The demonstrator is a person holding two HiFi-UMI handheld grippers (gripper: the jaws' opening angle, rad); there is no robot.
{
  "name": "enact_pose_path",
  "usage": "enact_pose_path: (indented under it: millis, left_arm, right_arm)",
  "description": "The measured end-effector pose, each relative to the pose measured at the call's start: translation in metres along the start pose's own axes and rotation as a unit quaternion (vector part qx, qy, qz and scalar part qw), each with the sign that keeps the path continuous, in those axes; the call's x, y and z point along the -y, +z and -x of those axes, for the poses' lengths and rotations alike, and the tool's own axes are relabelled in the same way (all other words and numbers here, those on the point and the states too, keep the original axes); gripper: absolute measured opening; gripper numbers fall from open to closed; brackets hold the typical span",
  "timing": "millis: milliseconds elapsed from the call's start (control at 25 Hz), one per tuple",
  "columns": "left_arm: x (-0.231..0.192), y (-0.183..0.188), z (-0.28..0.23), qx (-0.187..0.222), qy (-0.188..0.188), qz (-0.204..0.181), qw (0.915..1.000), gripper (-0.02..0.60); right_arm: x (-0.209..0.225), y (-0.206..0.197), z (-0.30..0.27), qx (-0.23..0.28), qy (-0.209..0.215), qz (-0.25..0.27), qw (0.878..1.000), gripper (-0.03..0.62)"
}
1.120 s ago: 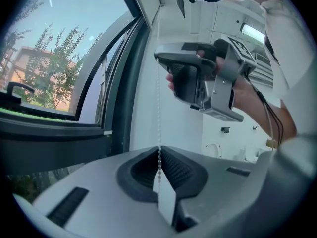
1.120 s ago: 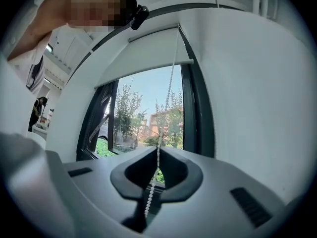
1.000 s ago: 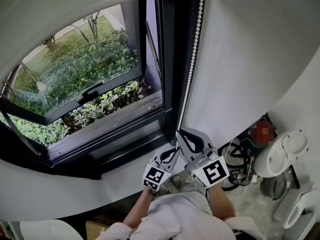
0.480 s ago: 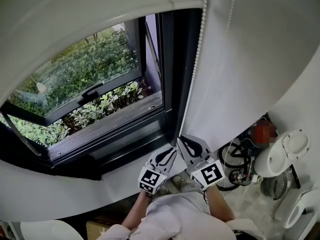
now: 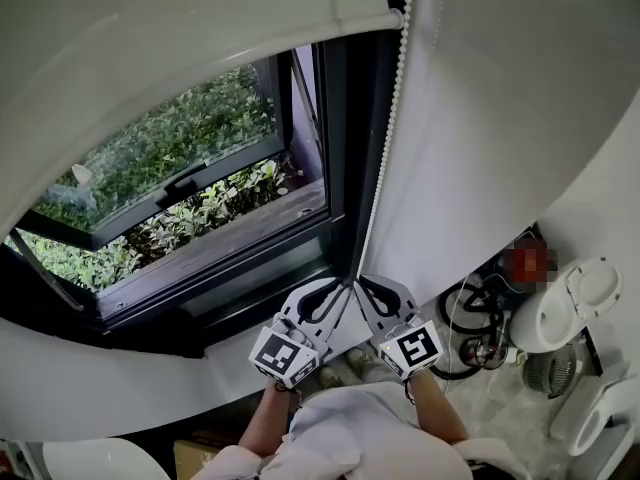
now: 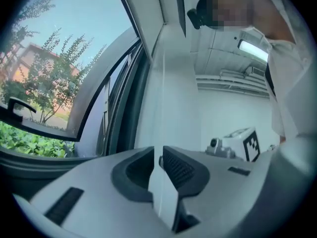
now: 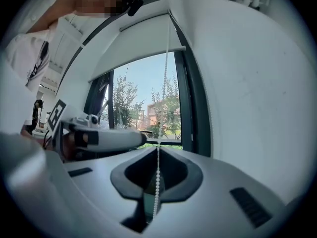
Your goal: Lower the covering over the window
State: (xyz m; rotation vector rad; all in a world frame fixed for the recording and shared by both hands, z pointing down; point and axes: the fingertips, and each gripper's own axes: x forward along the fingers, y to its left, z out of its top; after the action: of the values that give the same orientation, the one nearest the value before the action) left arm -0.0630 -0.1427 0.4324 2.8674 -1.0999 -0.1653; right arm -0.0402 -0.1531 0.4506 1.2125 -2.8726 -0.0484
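While the blind [image 5: 180, 38] hangs only part of the way down the window [image 5: 180, 183], with the lower panes and the greenery outside in plain sight, the work looks to be midway through a hand-over-hand haul on the bead chain [image 7: 157, 178]. The chain runs down beside the dark frame [image 5: 345, 148] at the window's right edge, to where both tools meet low down. The left gripper [image 6: 158, 157] has its jaws nearly together with the chain pinched between them. The right gripper [image 7: 158, 152], just beside it, has its jaws a little apart, and the beads run loosely through the gap without being squeezed. My reading is that the next move is a steady downward draw with the left while the right goes up for a fresh hold higher on the chain. That calls for a straight pull along the chain's own line, so the beads do not slip from the jaws. The top of the blind is cut off and only one strand shows plainly, so I cannot tell whether this strand is the one that lowers it. The chain's bottom loop is hidden behind the grippers.
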Motion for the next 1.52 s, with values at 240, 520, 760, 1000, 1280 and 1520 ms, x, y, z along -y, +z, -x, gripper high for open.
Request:
enact_pose_path:
  millis: [240,520,760,1000,1280,1520]
  left_arm:
    - [0.003,0.043,-0.009,0.044,-0.011,-0.028,0.9986,0.069]
    - [0.011,0.074,-0.025,0.072,-0.026,-0.046,0.996,0.083]
    - [0.016,0.094,-0.04,0.072,-0.038,-0.067,0.9944,0.083]
    - [0.017,0.093,-0.042,0.06,-0.041,-0.069,0.9949,0.023]
    - [0.017,0.053,-0.039,0.017,-0.031,-0.06,0.9975,0.02]
    - [0.015,0.024,-0.038,-0.001,-0.023,-0.053,0.9983,0.02]
  right_arm:
    - [-0.004,-0.016,0.0,-0.015,0.002,-0.006,1.0,0.006]
    - [-0.007,-0.032,0.0,-0.026,0.001,-0.014,1.0,0.006]
    - [-0.017,-0.045,0.002,-0.04,0.009,-0.018,0.999,0.006]
    - [-0.027,-0.067,0.009,-0.06,0.005,-0.04,0.997,0.006]
    - [-0.029,-0.102,0.01,-0.11,0.006,-0.045,0.993,0.008]
    - [-0.026,-0.13,0.011,-0.146,0.002,-0.053,0.988,0.009]
